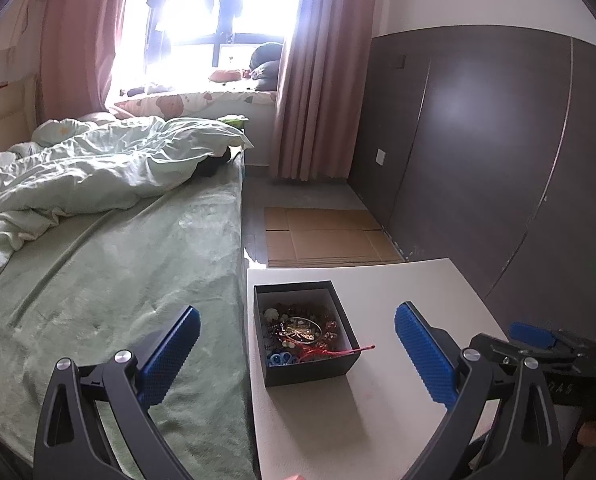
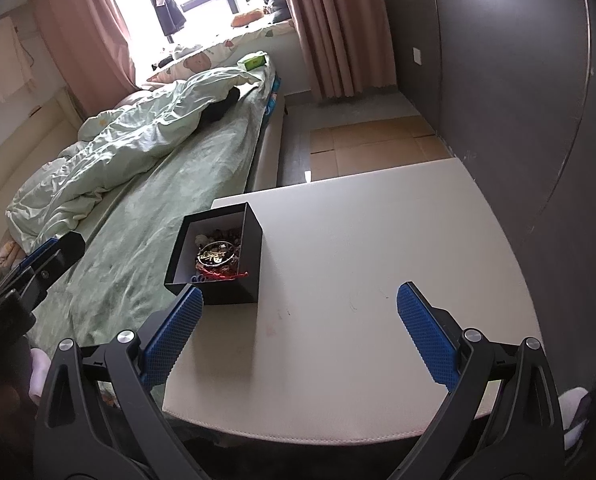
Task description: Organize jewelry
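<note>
Jewelry (image 1: 302,330): one tangled heap of beads, a round gold-rimmed piece and a red cord, lying inside the box just ahead of the left gripper, between its two spread fingers.
Left gripper (image 1: 297,350): wide open and holding nothing; two blue pads with a fine ribbed grip on black arms, hovering over the near edge of the worktop.
Right gripper (image 2: 300,332): likewise spread apart and unloaded; two matching blue ribbed pads, with the box ahead and to its left, near the left fingertip.
Box (image 2: 234,290): one, square, black outside with a pale lining, lid off, standing on the worktop's left part; the red cord (image 1: 362,349) hangs over its near right rim.
Worktop (image 2: 378,248): one, white, smooth and matte, with a rounded near edge.
Bed (image 1: 110,280): one, left of both grippers, covered in a soft green sheet, with one crumpled pale duvet (image 1: 90,172) farther back.
Cardboard (image 1: 326,236): flattened brown sheets on the floor beyond the worktop.
Curtains (image 1: 314,72): two, pink, pleated, framing the bright window farthest off.
</note>
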### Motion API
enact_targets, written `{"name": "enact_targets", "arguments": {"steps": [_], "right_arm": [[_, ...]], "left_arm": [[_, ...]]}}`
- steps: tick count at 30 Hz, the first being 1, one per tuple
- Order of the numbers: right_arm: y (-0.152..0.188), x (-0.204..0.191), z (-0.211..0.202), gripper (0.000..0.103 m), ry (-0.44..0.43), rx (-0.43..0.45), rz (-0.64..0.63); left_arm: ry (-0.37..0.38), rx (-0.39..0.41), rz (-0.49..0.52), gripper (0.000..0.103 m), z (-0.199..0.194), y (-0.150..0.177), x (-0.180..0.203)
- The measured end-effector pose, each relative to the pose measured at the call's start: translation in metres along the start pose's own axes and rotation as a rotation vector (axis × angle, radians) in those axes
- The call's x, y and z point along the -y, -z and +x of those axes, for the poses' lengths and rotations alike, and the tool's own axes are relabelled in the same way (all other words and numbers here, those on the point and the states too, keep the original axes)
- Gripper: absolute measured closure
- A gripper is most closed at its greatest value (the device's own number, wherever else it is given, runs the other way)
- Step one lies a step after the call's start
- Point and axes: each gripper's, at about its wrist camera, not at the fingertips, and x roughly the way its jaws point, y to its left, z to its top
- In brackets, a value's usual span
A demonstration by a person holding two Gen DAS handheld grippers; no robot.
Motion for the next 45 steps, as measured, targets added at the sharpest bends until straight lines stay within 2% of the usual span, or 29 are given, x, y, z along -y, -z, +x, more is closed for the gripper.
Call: {"name": "enact_targets", "arguments": {"steps": [6,13,25,45], "right_arm": [[-0.006,-0.001,0.016,0.006,0.007,-0.024,0.012],[-0.008,-0.001,0.019,0.006,0.019,-0.029,0.001],[-0.003,0.002,0.009,0.006,0.029,-0.026,-0.023],[0.003,0.006,0.002,0.006,0.032,-0.011,-0.011]], "left_arm": [[-0.001,-0.012,-0.036,0.008,0.012,-0.004,-0.006],[0.004,-0.016,-0.004,0.008,0.014,-0.003,-0.001],[0.009,-0.013,0.044,0.008,0.003,0.006,0.013],[0.007,-0.017,0.045,0.008,-0.001,0.011,0.016]]}}
